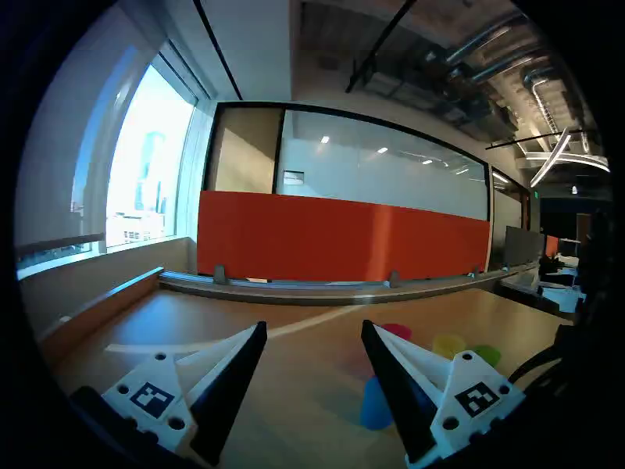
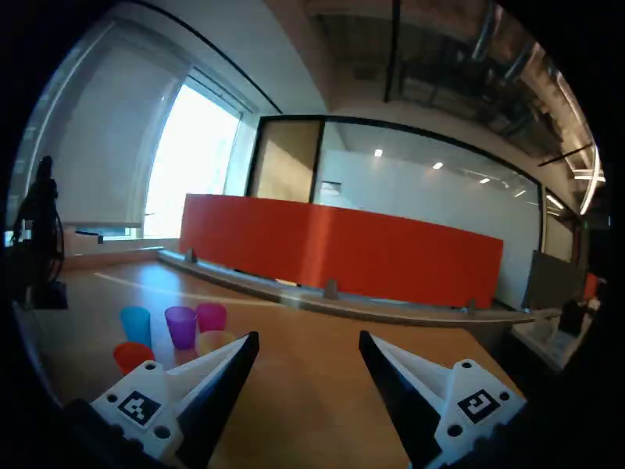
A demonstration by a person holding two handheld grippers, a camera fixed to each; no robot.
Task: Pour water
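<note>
left gripper (image 1: 313, 324): low centre of the left gripper view, fingers apart, nothing between them, bare table (image 1: 305, 375) showing through the gap
blue cup (image 1: 375, 402): lower right of centre, upright on the table, just inside the right-hand finger and partly hidden behind it; touching or apart cannot be told
pink cup (image 1: 398, 330): just right of that finger's tip, farther off, half hidden by the finger
yellow cup (image 1: 448, 344): right of the same finger, beside the green cup (image 1: 486, 354), both outside the gap
right gripper (image 2: 308, 334): low centre of the right gripper view, fingers apart, gap empty over the tabletop
cups in the right gripper view: cluster at lower left, all outside the gap, left of the left-hand finger; blue cup (image 2: 135, 324), purple cup (image 2: 180, 326) and pink cup (image 2: 211, 316) in a row, orange cup (image 2: 133, 356) in front of the blue one, yellow cup (image 2: 212, 341) just beside the fingertip and partly hidden by it
panel (image 1: 344, 238): orange, across the middle of both views, beyond the table's far edge
window (image 1: 148, 187): bright, upper left of both views
</note>
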